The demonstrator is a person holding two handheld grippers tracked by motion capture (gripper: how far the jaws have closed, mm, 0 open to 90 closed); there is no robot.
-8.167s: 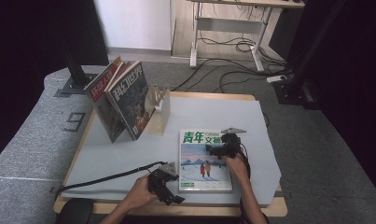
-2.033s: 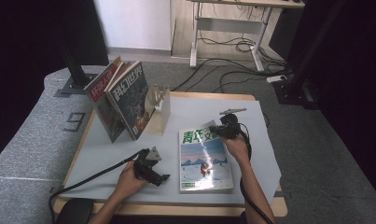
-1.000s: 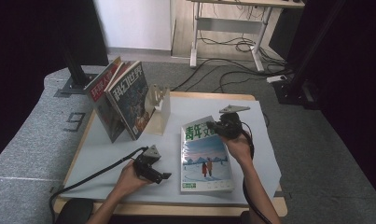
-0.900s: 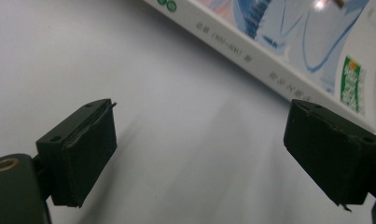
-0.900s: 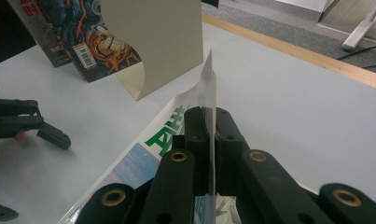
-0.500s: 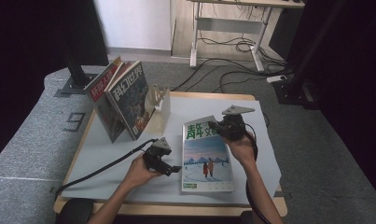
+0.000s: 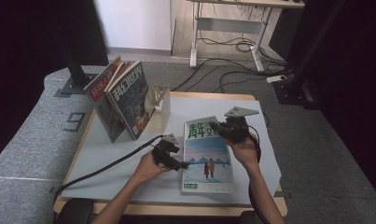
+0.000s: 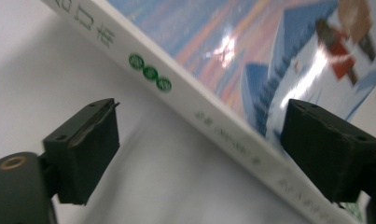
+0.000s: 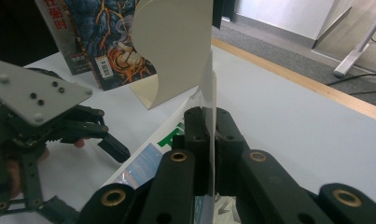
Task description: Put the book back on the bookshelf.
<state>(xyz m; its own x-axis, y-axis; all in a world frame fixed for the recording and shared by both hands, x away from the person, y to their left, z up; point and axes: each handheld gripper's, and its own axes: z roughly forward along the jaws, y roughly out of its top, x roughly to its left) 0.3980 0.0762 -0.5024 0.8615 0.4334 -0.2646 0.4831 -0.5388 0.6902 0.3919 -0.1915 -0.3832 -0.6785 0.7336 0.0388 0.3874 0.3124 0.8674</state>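
Right tongs are pinching the far top edge of the magazine, which is lying near-centre on the table, apparently to lift its cover. Left tongs, gaping wide, are straddling its left spine edge, likely to steady it. Two magazines are leaning on a stand at far left.

The high view looks forward and down over the counter; both gripper views sit close, sharing the magazine at 6 o'clock.
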